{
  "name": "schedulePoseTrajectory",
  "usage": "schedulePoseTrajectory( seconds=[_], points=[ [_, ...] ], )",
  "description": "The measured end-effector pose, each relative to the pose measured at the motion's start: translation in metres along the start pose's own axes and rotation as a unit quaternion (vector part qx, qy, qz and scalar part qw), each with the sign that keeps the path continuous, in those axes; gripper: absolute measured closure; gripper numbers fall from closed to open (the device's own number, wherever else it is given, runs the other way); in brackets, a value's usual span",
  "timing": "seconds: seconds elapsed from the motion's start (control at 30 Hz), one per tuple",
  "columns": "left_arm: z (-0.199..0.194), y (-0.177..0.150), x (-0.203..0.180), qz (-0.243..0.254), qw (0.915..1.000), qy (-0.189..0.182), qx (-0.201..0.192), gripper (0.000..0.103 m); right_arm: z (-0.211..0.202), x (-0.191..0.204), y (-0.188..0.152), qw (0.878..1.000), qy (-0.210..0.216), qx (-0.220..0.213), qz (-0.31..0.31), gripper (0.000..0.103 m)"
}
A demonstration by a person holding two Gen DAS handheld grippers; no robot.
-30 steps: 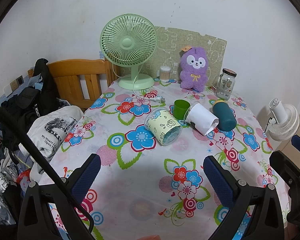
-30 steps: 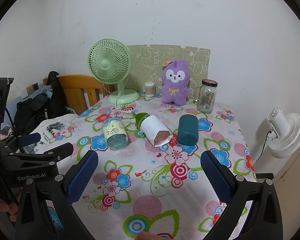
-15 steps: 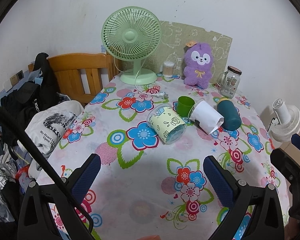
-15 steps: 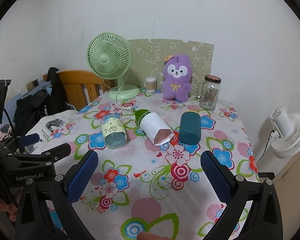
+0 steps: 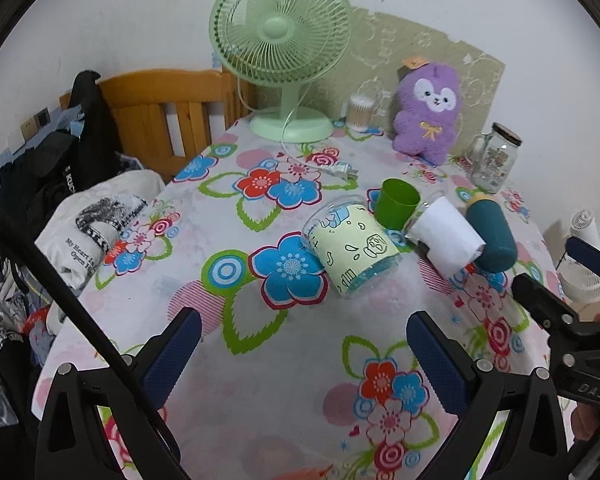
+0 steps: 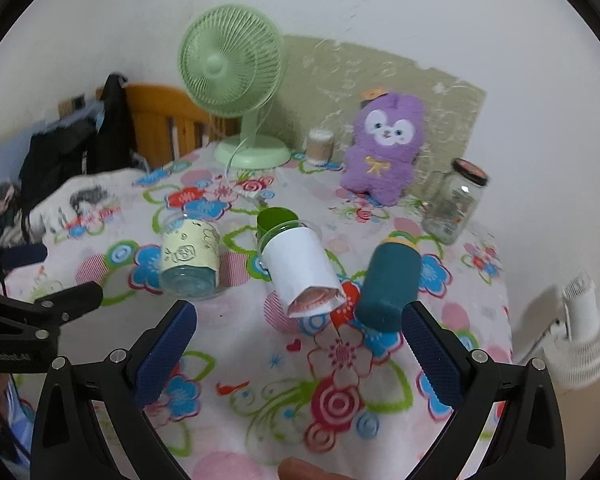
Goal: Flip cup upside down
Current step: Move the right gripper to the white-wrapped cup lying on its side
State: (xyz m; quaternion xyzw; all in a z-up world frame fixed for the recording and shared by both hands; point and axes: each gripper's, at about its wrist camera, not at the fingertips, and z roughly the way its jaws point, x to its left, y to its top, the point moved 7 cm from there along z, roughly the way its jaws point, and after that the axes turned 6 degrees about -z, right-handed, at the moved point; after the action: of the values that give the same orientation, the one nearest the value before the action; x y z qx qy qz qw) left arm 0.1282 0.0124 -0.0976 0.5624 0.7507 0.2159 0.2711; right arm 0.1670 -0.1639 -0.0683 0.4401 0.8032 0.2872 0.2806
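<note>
**Four cups on the flowered cloth, both grippers wide and empty**

From the left wrist view we see the yellow-sleeved glass cup (image 5: pixel 350 250) lying on its side, mouth toward the far left, with the green cup (image 5: pixel 398 204) standing upright just behind it. Beside them the white-sleeved cup (image 5: pixel 446 236) and the dark teal cup (image 5: pixel 492 234) also lie on their sides, touching each other. This view alone shows the fan's plug (image 5: pixel 342 170) resting on the tablecloth (image 5: pixel 260 360), and the right gripper's black frame at the right border.

The right wrist view, somewhat blurred, looks into the base end of the white-sleeved cup (image 6: pixel 300 268), showing a pinkish interior, and hides most of the green cup (image 6: pixel 276 218) behind it. Here the teal cup (image 6: pixel 390 284) sits just beyond the right-hand finger, apart from it as far as we can tell.

Our left gripper (image 5: pixel 300 356) hovers over the near cloth with its blue pads (image 5: pixel 172 354) spread far apart, holding nothing. The right gripper (image 6: pixel 300 344) is equally wide and touches no cup that we can make out.

The near half of the table is bare cloth. The back edge is lined with the green fan (image 5: pixel 280 28), a cotton-swab jar (image 5: pixel 360 112), a purple plush toy (image 5: pixel 428 112) and a lidded glass jar (image 5: pixel 494 158). The cloth drops off at the left toward a wooden chair (image 5: pixel 168 108) piled with clothes, and at the right toward a small white fan (image 6: pixel 584 320).
</note>
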Motion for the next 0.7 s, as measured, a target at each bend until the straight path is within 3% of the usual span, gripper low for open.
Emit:
schedulePoseTrajectory(
  seconds=[0.37, 0.7],
  points=[
    [0.047, 0.016, -0.014, 0.001, 0.9995, 0.012, 0.029, 0.000, 0.085, -0.012, 0.008, 0.997, 0.049, 0.055, -0.007, 0.000],
    [0.079, 0.021, -0.014, -0.002, 0.9986, 0.020, 0.049, 0.000, 0.126, -0.010, 0.008, 0.994, 0.072, 0.080, -0.023, 0.000]
  ],
)
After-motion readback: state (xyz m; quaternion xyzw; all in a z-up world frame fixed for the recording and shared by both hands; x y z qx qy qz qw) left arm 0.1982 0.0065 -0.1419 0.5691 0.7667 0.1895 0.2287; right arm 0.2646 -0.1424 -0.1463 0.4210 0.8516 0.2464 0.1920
